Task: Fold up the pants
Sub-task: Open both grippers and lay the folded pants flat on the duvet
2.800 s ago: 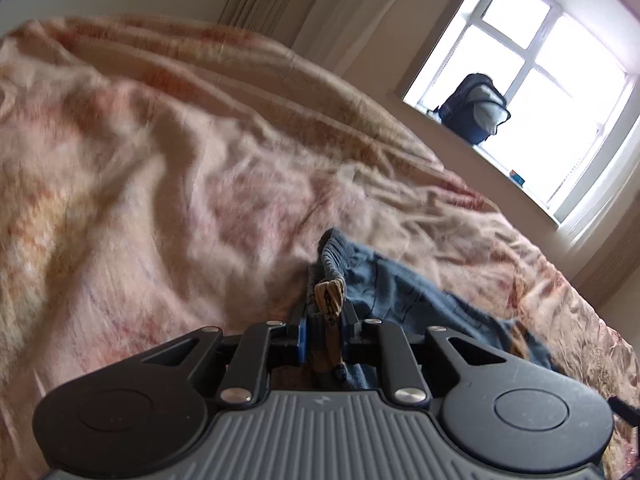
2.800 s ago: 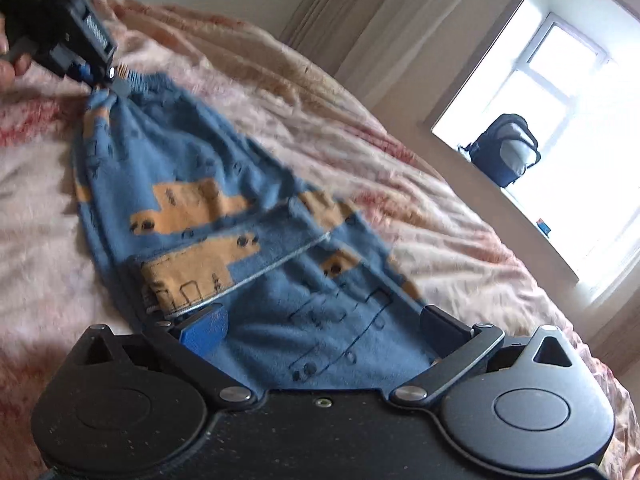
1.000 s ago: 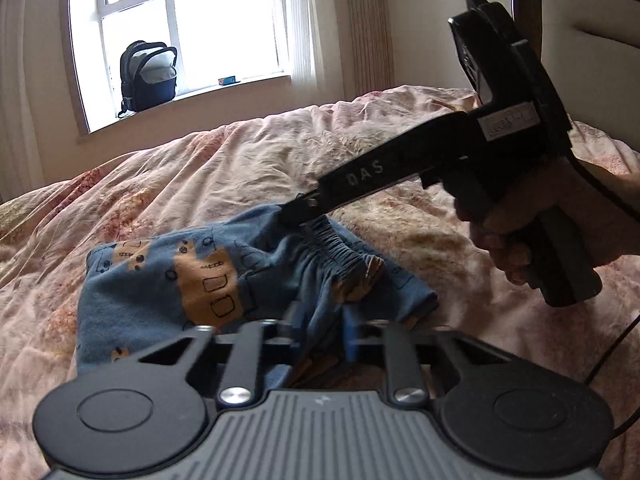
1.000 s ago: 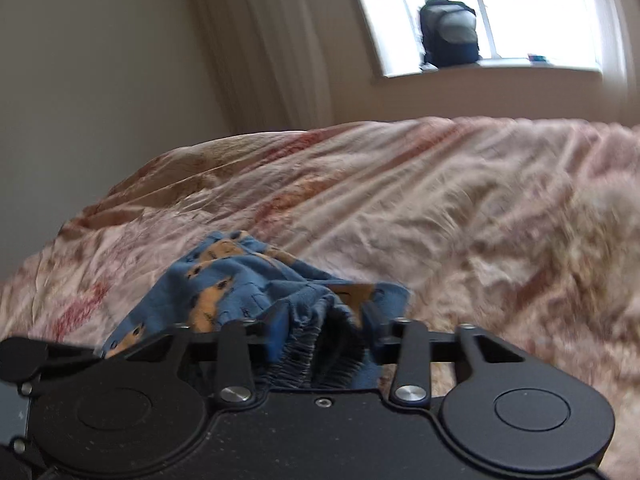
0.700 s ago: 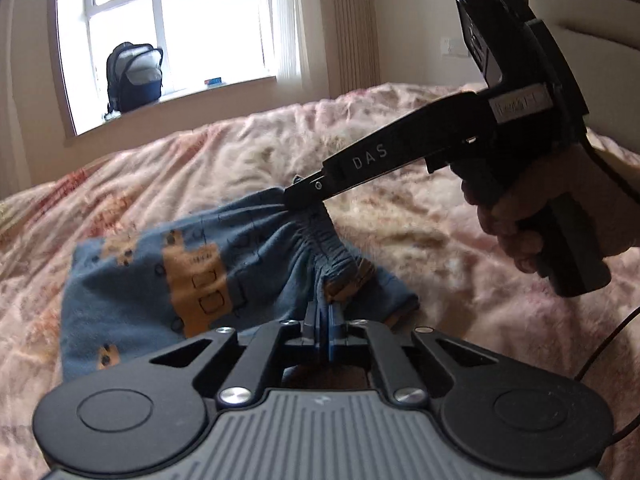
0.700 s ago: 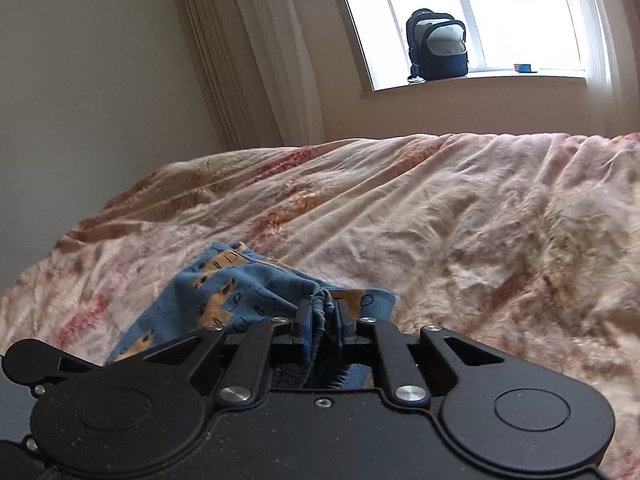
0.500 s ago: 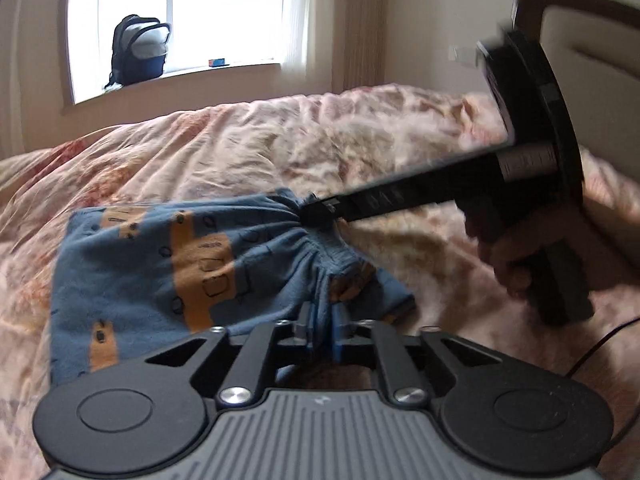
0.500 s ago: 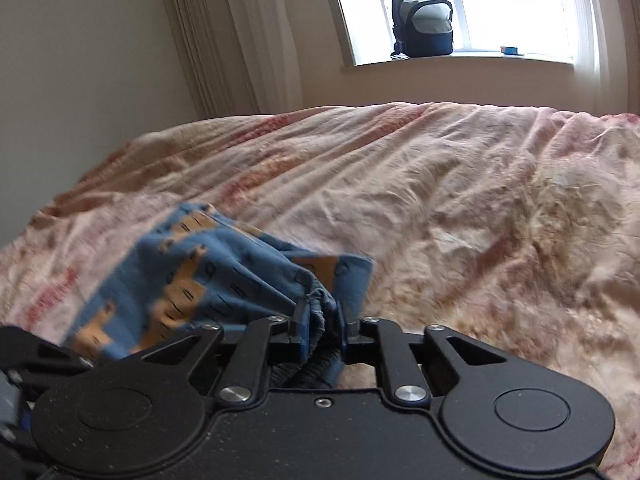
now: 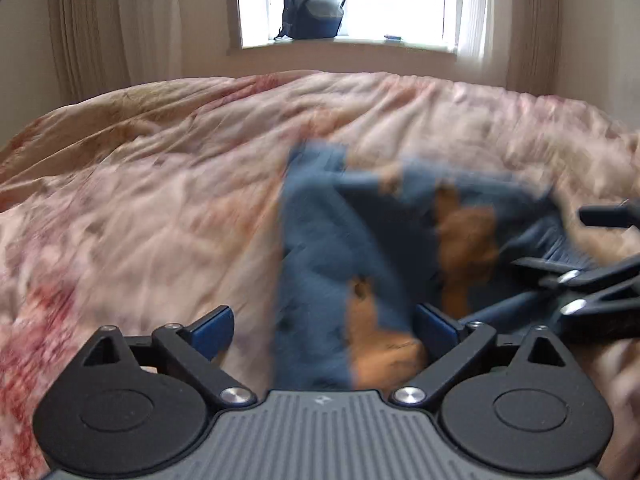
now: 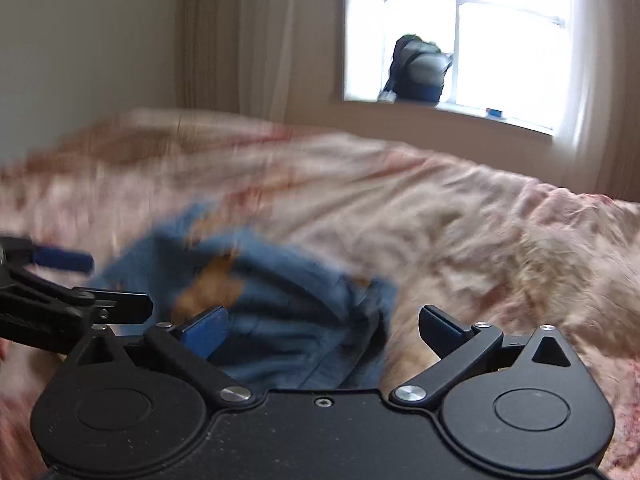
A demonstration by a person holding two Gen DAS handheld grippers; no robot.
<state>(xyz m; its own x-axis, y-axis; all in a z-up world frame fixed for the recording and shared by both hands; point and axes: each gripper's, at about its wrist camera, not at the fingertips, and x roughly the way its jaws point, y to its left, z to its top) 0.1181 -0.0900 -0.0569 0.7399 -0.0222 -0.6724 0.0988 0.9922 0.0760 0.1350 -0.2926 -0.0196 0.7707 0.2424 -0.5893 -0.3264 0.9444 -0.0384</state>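
The small blue pants with orange vehicle prints lie folded on the pink bedspread; both views are motion-blurred. My left gripper is open, its jaws wide apart over the near edge of the pants, holding nothing. My right gripper is open too, over the gathered waistband end of the pants. The right gripper's open fingers show at the right edge of the left wrist view. The left gripper's fingers show at the left edge of the right wrist view.
The rumpled pink floral bedspread covers the whole bed. A dark backpack sits on the windowsill under the bright window, also in the right wrist view. Curtains hang beside the window.
Both grippers were shut on the waistband half a second ago; both have now opened and let it go. The pants lie on the bed, and both cameras have swung towards the window.
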